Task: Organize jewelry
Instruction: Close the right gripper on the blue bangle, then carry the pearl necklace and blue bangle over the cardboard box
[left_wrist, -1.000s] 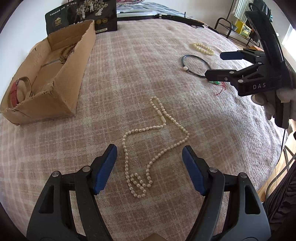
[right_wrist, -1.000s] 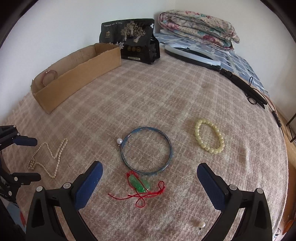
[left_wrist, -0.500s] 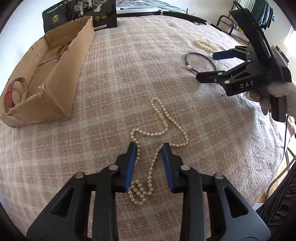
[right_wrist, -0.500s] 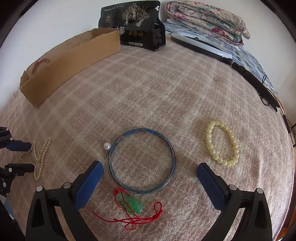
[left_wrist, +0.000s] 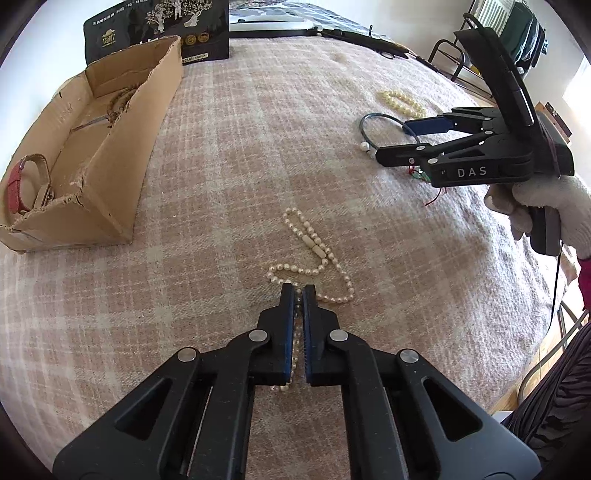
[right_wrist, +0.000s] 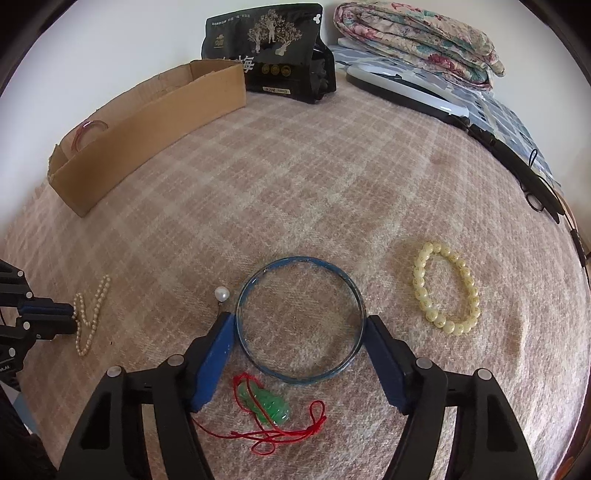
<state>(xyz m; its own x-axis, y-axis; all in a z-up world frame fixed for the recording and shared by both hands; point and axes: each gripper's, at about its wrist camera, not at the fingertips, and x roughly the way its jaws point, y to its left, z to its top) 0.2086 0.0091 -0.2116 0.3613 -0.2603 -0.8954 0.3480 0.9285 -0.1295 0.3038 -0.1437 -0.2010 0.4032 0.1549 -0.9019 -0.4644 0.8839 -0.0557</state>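
A pearl necklace (left_wrist: 321, 260) lies on the checked blanket, and my left gripper (left_wrist: 298, 291) is shut on two of its strands; the rest trails ahead of the tips. The right wrist view shows the same grip, left gripper (right_wrist: 70, 317) on the necklace (right_wrist: 88, 321). My right gripper (right_wrist: 299, 325) straddles a blue bangle (right_wrist: 299, 262). Its jaws are closing, and the blue pads (right_wrist: 221, 343) touch the rim on both sides. In the left wrist view, a gloved hand (left_wrist: 546, 199) holds the right gripper (left_wrist: 392, 139) over the bangle (left_wrist: 369, 122).
A green pendant on red cord (right_wrist: 267, 404), a loose pearl (right_wrist: 222, 294) and a yellow bead bracelet (right_wrist: 447, 288) lie near the bangle. A cardboard box (left_wrist: 110, 177) at the left holds a red strap (left_wrist: 14, 184). A black bag (right_wrist: 269, 55) and folded quilt (right_wrist: 417, 40) stand behind.
My left jaws have closed on the pearl necklace. The right gripper has come down to the blue bangle, and its jaws have narrowed from wide open to the bangle's rim.
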